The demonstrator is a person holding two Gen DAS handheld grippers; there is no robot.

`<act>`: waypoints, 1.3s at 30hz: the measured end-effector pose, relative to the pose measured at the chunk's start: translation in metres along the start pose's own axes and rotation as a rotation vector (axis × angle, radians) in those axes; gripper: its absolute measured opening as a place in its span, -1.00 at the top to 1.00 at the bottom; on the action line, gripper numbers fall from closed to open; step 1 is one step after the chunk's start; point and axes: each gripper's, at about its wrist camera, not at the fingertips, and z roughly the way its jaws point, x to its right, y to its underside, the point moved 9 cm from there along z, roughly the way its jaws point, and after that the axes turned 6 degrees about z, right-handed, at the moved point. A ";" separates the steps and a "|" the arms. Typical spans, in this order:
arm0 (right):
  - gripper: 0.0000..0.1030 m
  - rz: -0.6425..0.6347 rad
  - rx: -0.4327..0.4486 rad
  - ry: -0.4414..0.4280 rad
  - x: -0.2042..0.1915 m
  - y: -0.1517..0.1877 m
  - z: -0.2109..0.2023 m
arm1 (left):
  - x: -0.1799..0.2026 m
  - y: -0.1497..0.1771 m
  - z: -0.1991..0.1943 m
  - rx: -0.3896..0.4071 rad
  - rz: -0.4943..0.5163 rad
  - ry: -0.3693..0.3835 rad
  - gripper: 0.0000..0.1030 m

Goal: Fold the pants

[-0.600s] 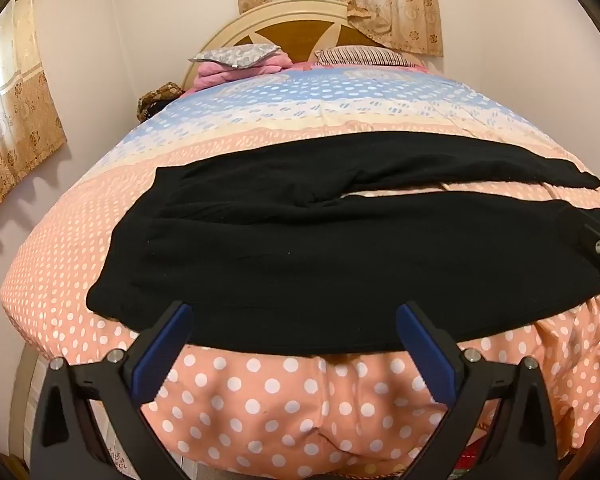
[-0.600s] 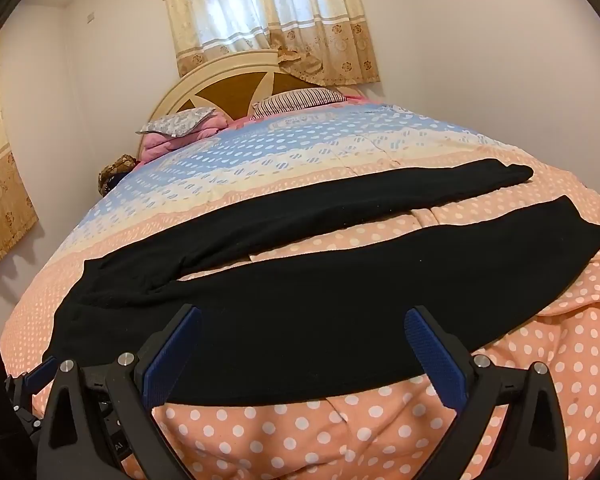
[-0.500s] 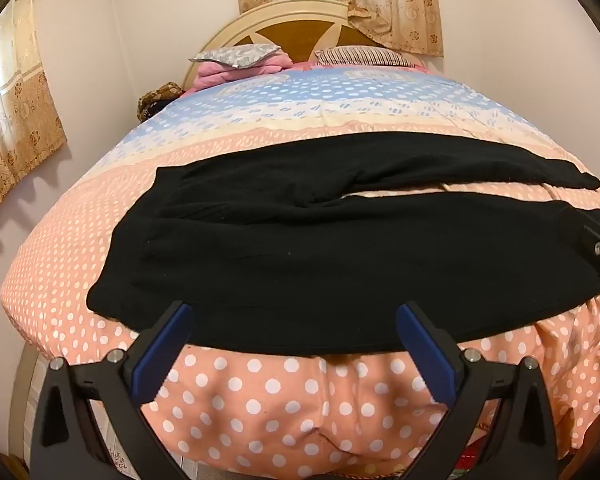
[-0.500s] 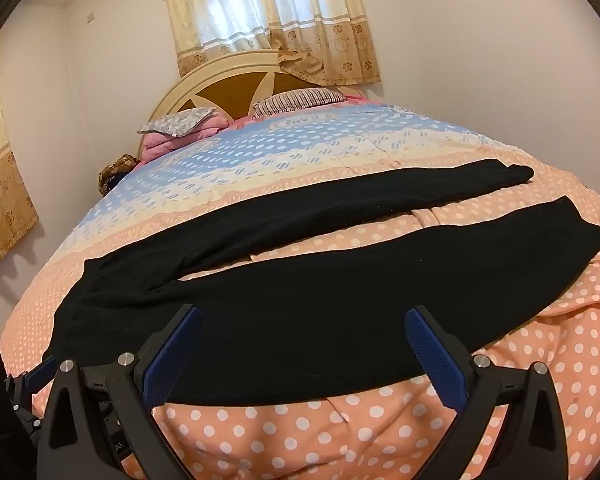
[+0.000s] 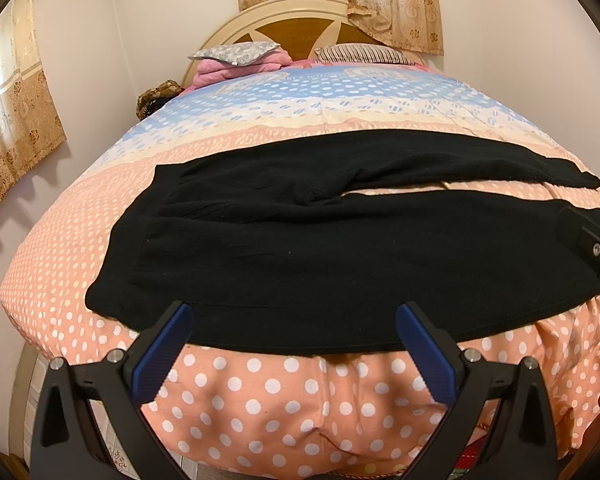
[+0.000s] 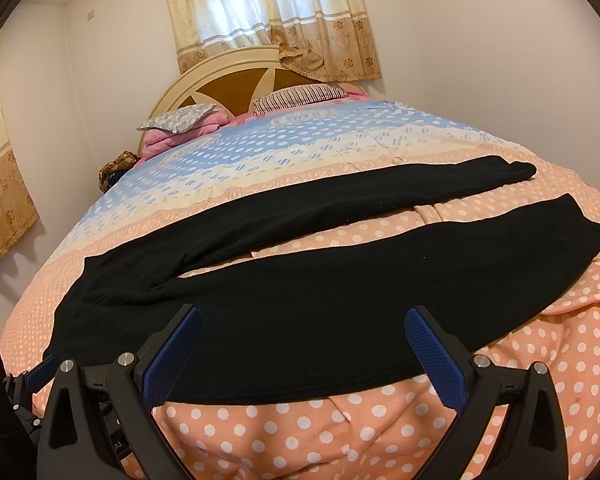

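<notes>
Black pants (image 5: pixel 320 256) lie flat across the near part of the bed, waist to the left, both legs stretched to the right with a gap between them. They also show in the right wrist view (image 6: pixel 340 300). My left gripper (image 5: pixel 292 344) is open and empty, at the near edge of the pants by the waist end. My right gripper (image 6: pixel 304 348) is open and empty, at the near edge of the near leg. The right gripper's body shows at the right edge of the left wrist view (image 5: pixel 596 248).
The bed has a pink, cream and blue polka-dot quilt (image 5: pixel 300 400). Pillows (image 5: pixel 236 52) and a pink folded blanket lie by the headboard (image 6: pixel 236 88). Walls and curtains stand behind and to the left. The quilt drops off just below both grippers.
</notes>
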 end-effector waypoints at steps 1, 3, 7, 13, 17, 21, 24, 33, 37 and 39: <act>-0.98 0.002 -0.002 0.001 0.000 0.000 0.000 | 0.000 0.000 0.000 -0.001 -0.001 0.000 -1.00; -0.98 0.008 0.000 0.003 0.001 0.000 0.001 | 0.000 0.000 0.000 -0.001 -0.002 0.000 -1.00; -0.98 0.007 0.002 0.006 0.000 0.000 0.001 | -0.001 0.000 0.001 -0.002 -0.002 0.000 -1.00; -0.98 0.008 -0.002 0.004 0.002 0.002 0.004 | -0.001 0.001 0.001 -0.003 -0.002 0.000 -1.00; -0.98 0.010 -0.001 0.006 0.001 0.002 0.005 | -0.001 0.001 0.002 -0.004 -0.003 0.001 -1.00; -0.98 0.010 -0.002 0.007 0.002 0.003 0.006 | -0.002 0.003 0.003 -0.006 -0.003 0.001 -1.00; -0.98 0.009 -0.006 0.009 0.002 0.004 0.007 | -0.002 0.004 0.004 -0.010 -0.003 0.001 -1.00; -0.98 0.011 -0.042 0.028 0.007 0.007 0.016 | -0.026 -0.011 0.014 -0.005 0.013 0.018 -1.00; -0.98 0.019 -0.066 0.045 0.012 0.007 0.027 | -0.080 -0.035 0.024 0.031 -0.013 -0.056 -1.00; -0.98 0.012 -0.097 0.055 0.012 0.008 0.031 | -0.115 -0.048 0.035 0.036 -0.054 -0.062 -1.00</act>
